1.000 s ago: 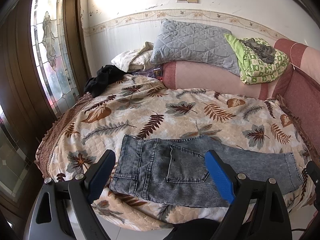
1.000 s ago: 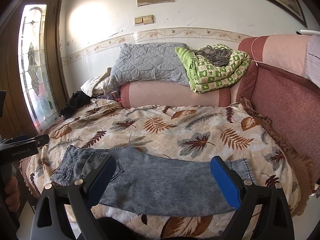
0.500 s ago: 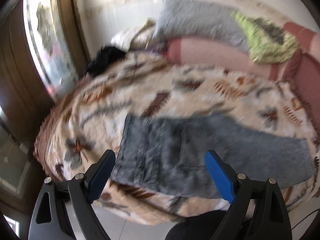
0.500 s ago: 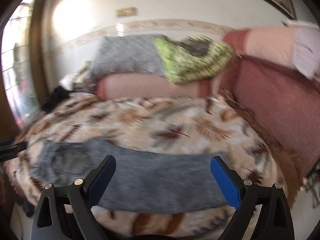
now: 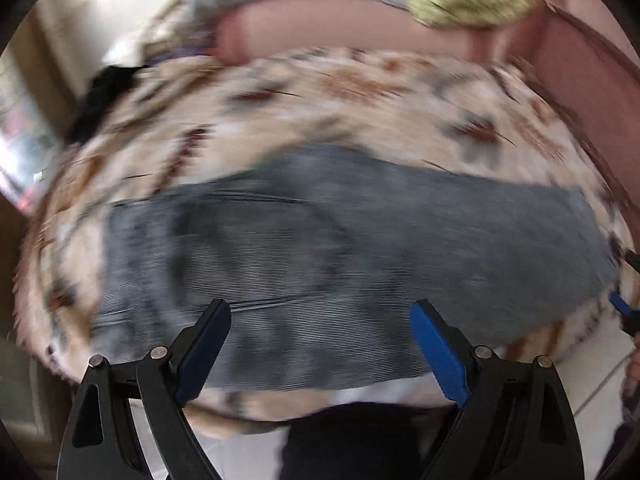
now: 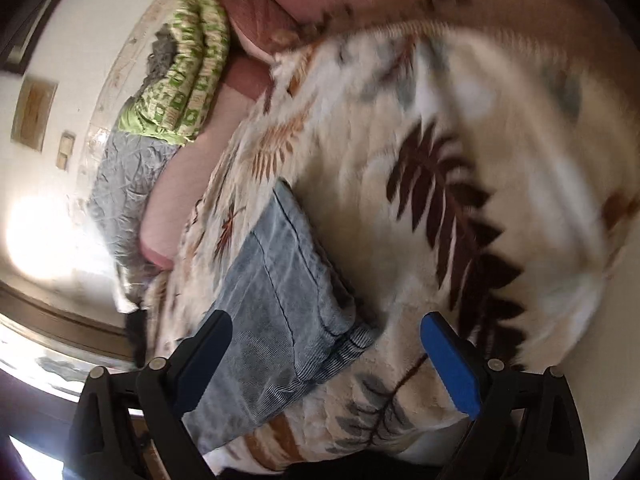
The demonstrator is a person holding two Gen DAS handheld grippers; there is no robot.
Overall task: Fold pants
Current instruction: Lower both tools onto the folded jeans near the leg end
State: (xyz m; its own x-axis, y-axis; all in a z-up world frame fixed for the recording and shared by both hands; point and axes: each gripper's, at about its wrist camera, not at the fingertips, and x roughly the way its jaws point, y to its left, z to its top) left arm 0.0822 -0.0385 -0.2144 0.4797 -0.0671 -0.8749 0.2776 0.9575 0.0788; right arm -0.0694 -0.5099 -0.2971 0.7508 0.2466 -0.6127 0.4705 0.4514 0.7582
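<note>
Grey-blue jeans (image 5: 340,256) lie flat on a leaf-patterned bedspread (image 5: 360,92), waist to the left and leg ends to the right; the left wrist view is blurred. My left gripper (image 5: 320,344) is open and empty, just above the near edge of the jeans' middle. In the right wrist view, rolled sideways, the leg hem (image 6: 340,344) lies close before my right gripper (image 6: 324,360), which is open and empty. The right gripper's blue pad shows at the left wrist view's right edge (image 5: 622,308).
A pink bolster (image 5: 340,28), a grey pillow (image 6: 124,176) and a green blanket (image 6: 188,68) lie at the back of the bed. A dark garment (image 5: 100,96) sits at the back left. A reddish sofa side (image 5: 592,72) bounds the right. White floor tiles (image 5: 600,368) lie below the bed edge.
Both grippers have dropped toward the bed. The left now hangs over the jeans' middle. The right has rolled sideways and closed in on the leg hem. Both stay open.
</note>
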